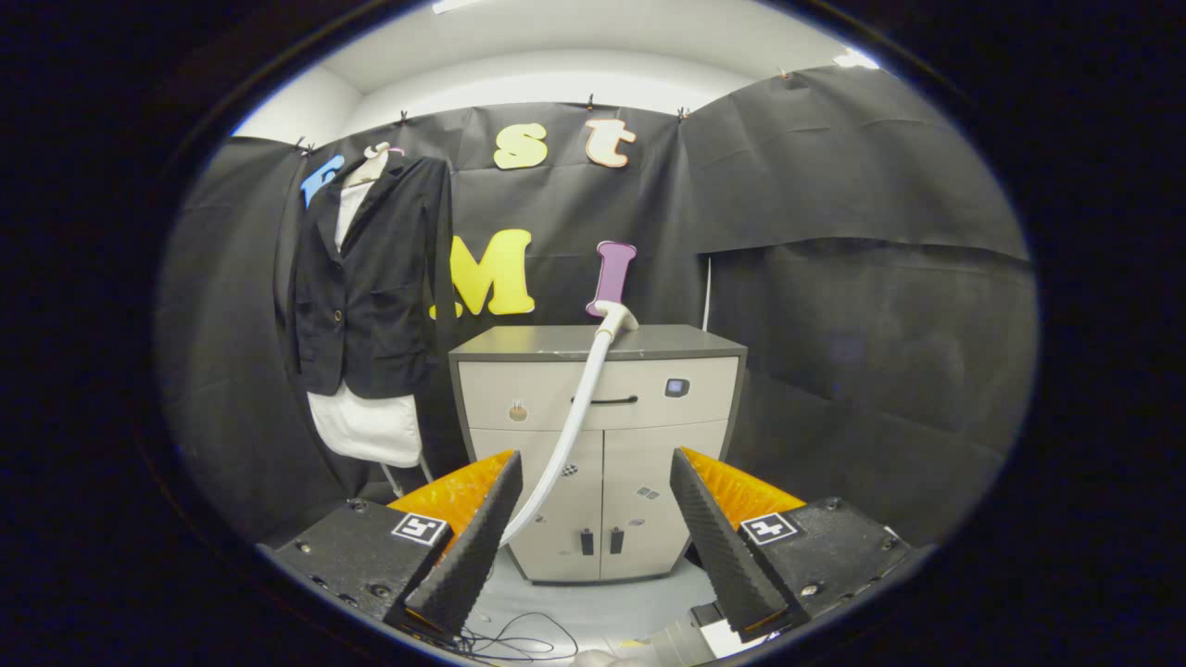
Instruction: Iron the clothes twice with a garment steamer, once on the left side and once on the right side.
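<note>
Ahead of my hand-held gripper (pixel 593 547), whose fingers are spread wide with nothing between them, stands a grey cabinet (pixel 598 445) against the booth's black cloth wall. On its top surface (pixel 556 341) rests the garment steamer head (pixel 614 315), its white hose (pixel 570 435) running as a long diagonal down the cabinet front toward my left finger (pixel 473 547). Left of the cabinet and apart from it, a black blazer (pixel 366 278) over a white garment (pixel 366 426) hangs upright on a hanger.
</note>
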